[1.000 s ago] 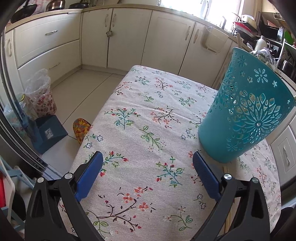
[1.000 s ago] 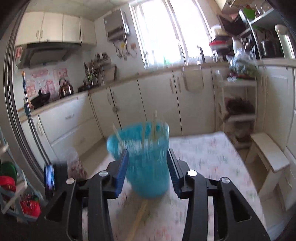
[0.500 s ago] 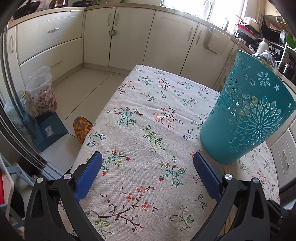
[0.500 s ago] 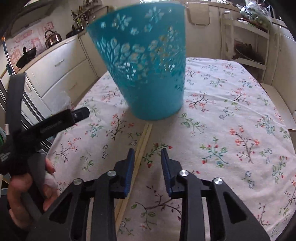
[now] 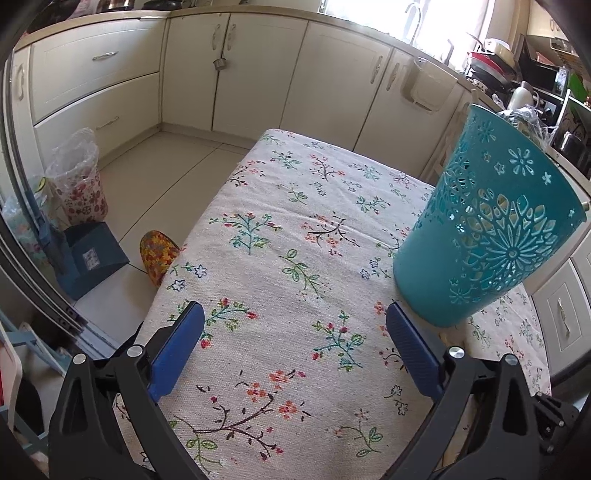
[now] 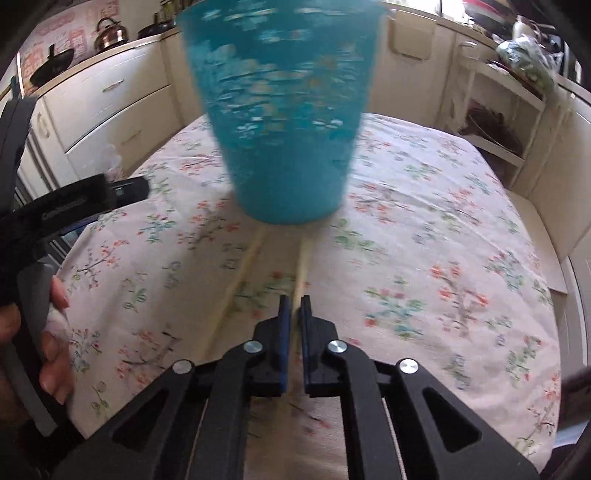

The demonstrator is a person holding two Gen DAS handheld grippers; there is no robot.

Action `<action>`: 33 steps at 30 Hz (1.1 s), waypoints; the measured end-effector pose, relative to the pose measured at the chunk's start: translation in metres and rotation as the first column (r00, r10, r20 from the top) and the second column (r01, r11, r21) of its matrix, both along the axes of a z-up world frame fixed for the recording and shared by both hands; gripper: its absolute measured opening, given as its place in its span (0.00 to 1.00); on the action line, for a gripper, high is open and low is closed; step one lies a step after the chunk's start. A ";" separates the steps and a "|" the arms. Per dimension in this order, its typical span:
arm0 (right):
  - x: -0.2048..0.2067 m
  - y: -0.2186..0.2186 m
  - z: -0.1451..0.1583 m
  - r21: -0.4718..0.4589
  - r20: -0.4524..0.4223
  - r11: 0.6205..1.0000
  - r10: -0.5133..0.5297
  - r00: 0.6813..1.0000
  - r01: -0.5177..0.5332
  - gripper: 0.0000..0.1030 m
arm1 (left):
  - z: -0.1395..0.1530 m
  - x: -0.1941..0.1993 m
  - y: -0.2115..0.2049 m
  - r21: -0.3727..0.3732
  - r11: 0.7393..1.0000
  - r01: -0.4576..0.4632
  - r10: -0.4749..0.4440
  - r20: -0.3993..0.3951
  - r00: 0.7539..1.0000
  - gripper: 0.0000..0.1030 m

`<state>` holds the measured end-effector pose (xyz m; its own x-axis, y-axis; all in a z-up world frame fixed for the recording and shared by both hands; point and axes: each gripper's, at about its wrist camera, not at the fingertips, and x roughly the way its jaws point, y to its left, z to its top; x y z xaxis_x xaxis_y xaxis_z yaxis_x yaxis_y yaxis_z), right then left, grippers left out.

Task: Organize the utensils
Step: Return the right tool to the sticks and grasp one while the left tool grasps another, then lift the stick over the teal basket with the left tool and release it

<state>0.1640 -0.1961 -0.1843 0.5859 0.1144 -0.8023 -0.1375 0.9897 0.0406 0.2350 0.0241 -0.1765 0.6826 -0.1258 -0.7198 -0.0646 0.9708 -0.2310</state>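
Your right gripper [image 6: 292,308] jaws have just closed, seemingly on a pale wooden chopstick [image 6: 303,260]; your left gripper [image 5: 295,345] jaws gape empty.

one teal basket [image 5: 487,236], two chopsticks [image 6: 303,258], two grippers [image 6: 291,306]

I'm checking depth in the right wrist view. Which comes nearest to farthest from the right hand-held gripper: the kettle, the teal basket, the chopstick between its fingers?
1. Chopstick, clamped in the right hand-held gripper.
2. Teal basket, straight ahead on the tablecloth.
3. Kettle, far upper left on the counter.
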 end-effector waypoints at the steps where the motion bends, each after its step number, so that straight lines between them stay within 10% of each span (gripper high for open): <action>1: -0.003 -0.013 -0.001 0.000 0.000 1.000 -0.025 1.000 0.025 0.06 | 0.000 0.000 -0.002 0.001 1.000 0.014 -0.014 0.002 1.000 0.92; 8: -0.008 -0.052 -0.001 0.124 -0.021 0.985 -0.120 0.993 0.122 0.06 | 0.009 -0.021 -0.063 0.105 0.971 0.215 -0.213 -0.028 0.977 0.90; 18: -0.009 -0.055 -0.003 0.169 -0.029 0.979 -0.107 0.994 0.110 0.07 | -0.009 -0.018 -0.144 0.235 0.909 0.344 -0.310 -0.171 0.935 0.48; 23: -0.008 -0.053 -0.002 0.184 -0.031 0.978 -0.097 0.995 0.101 0.12 | -0.007 -0.021 -0.158 0.217 0.888 0.405 -0.371 -0.183 0.911 0.06; 33: -0.008 -0.051 -0.002 0.187 -0.023 0.978 -0.085 0.996 0.087 0.20 | 0.020 -0.039 -0.096 -0.031 0.922 0.386 -0.387 -0.084 0.918 0.05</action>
<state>0.1556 -0.2471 -0.1868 0.5884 0.2132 -0.7799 -0.0502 0.9724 0.2279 0.1957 -0.0720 -0.1562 0.5139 -0.3773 -0.7704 0.2945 0.9211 -0.2546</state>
